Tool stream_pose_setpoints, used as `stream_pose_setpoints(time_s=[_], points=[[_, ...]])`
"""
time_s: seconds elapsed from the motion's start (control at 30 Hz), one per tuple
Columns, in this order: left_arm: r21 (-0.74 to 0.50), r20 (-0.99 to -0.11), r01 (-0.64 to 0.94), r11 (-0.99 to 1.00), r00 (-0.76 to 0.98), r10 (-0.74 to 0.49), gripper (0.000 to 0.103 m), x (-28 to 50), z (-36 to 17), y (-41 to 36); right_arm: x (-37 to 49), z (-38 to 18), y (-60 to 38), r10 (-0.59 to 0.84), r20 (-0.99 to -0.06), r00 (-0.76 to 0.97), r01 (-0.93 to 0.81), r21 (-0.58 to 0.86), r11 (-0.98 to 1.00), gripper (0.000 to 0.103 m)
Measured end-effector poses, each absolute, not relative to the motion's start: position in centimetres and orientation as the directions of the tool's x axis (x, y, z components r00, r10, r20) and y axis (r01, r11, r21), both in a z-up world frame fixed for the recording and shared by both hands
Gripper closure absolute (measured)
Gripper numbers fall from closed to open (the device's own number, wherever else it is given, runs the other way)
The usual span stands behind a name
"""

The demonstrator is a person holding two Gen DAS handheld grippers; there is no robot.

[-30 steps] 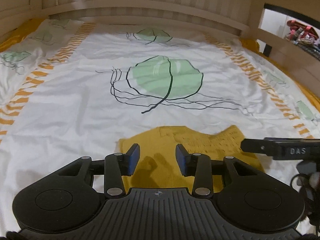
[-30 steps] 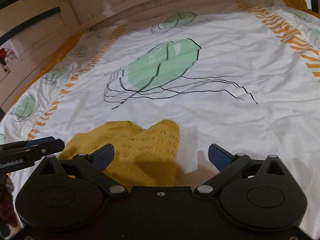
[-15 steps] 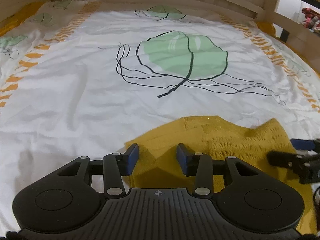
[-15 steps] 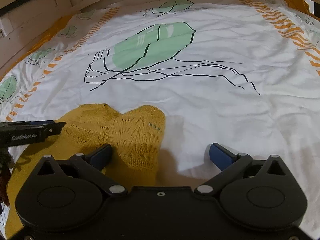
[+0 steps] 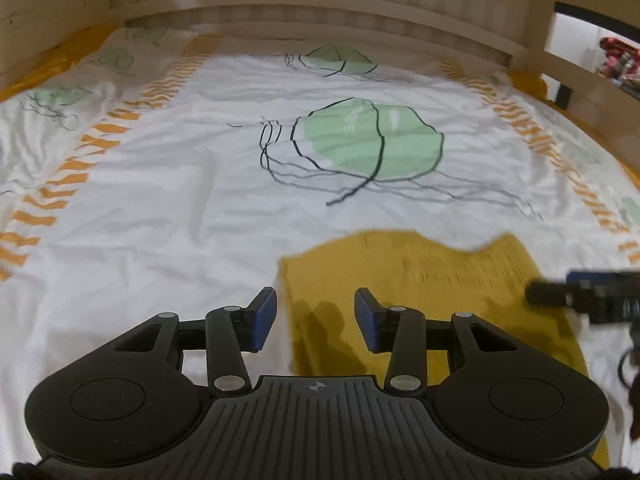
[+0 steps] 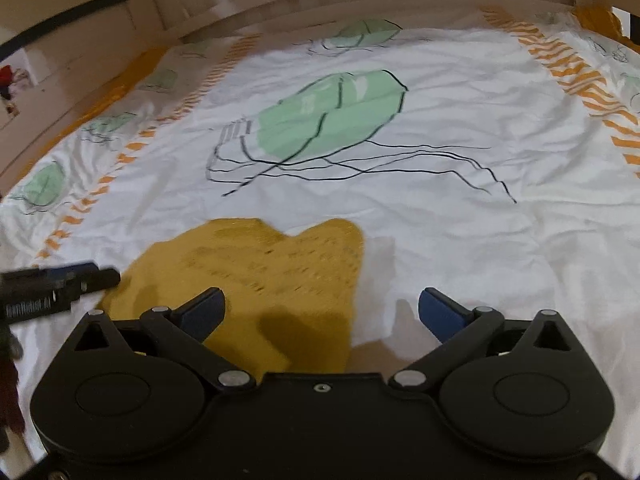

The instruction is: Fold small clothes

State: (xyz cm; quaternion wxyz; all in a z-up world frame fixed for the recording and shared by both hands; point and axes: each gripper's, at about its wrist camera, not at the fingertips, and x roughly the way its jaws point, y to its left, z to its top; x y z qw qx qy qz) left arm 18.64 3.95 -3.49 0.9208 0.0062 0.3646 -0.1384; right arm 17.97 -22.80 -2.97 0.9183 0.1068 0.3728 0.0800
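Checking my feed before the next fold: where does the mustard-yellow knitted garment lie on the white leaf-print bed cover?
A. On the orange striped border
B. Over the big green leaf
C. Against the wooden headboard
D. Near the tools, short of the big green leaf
D: the mustard-yellow knitted garment lies just ahead of both tools, with bare white leaf-print bed cover between it and the big green leaf.

Yellow knit garment point(image 5: 420, 280) motion-blurred, its near edge hidden behind the left gripper point(image 5: 316, 312) body, right gripper point(image 5: 592, 292) cut off by frame edge
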Motion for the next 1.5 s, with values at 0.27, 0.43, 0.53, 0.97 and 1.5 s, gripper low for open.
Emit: stream_pose_setpoints(time_s=[0.27,0.43,0.53,0.97,1.5], points=[[-0.096,-0.671,0.188,0.977,0.713,-0.203,0.047,11.9,-2.8,5.6,13.2,-2.1,-21.4,0.259,-0.637,0.726,-0.091,0.284,0.954,0.000],[-0.110,-0.684,0.164,0.980,0.703,-0.194,0.037,8.9,-2.0,5.7,9.4,-2.1,-21.6,0.250,-0.627,0.738,-0.038,0.330,0.943,0.000],[-0.111,-0.680,0.159,0.981,0.708,-0.192,0.036,7.2,-1.7,5.3,7.3,-1.8,-21.9,0.231,-0.637,0.735,-0.003,0.338,0.941,0.000],[-0.032,-0.646,0.124,0.992,0.754,-0.115,0.037,1.3,0.4,2.8,1.5,0.1,-21.4,0.196,-0.617,0.762,-0.003,0.300,0.954,0.000],[-0.070,-0.643,0.099,0.993,0.756,-0.121,0.037,-1.5,-0.1,3.2,-2.2,0.6,-19.4,0.106,-0.568,0.816,-0.012,0.166,0.986,0.000]])
